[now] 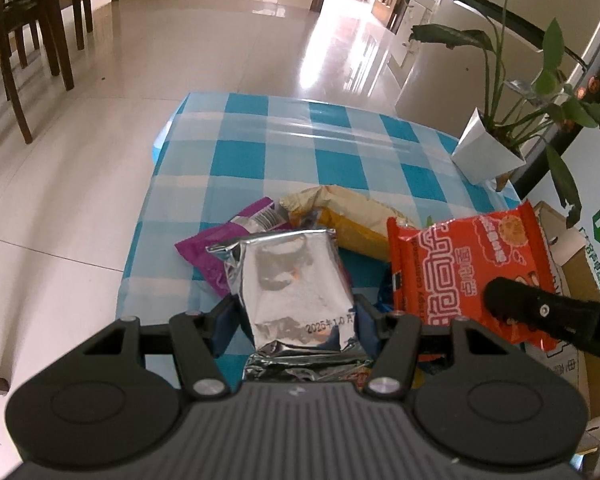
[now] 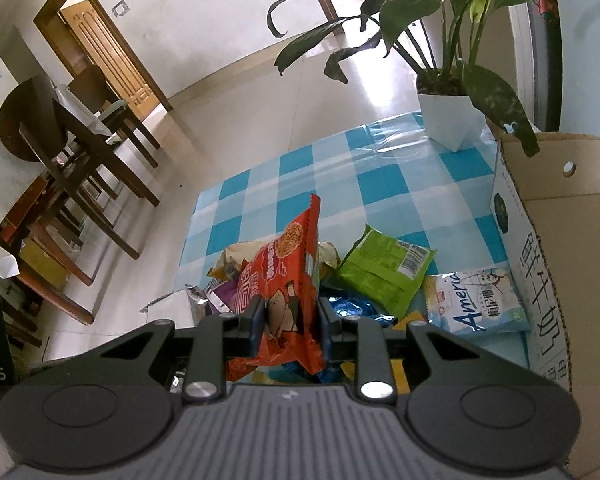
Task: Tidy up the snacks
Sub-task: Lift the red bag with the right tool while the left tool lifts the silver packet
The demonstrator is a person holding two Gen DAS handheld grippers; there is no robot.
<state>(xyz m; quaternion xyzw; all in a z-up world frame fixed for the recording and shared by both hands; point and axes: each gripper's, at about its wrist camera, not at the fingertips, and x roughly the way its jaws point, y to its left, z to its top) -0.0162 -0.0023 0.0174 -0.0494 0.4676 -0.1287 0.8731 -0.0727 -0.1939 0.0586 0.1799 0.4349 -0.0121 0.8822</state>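
The left gripper [image 1: 296, 320] holds a silver foil packet [image 1: 292, 280], crinkled and shiny, with a printed date near its lower end. Its jaws are closed on the packet's sides, and the packet stands up between them above the worktop [image 1: 340, 148], which wears a blue and white checked cloth.

The right gripper [image 2: 288, 320] holds an orange snack packet [image 2: 288, 276] with white lettering and a picture of a round noodle cake. Its jaws pinch the packet's lower part, so most of it rises beyond them.

On the cloth lie a purple packet [image 1: 208, 252], a yellow bag [image 1: 352, 216], a green packet [image 2: 380, 272] and a pale blue packet [image 2: 476, 300]. The blue packet lies just beside a cardboard box [image 2: 560, 240]. A potted plant [image 2: 448, 120] stands at the far corner.
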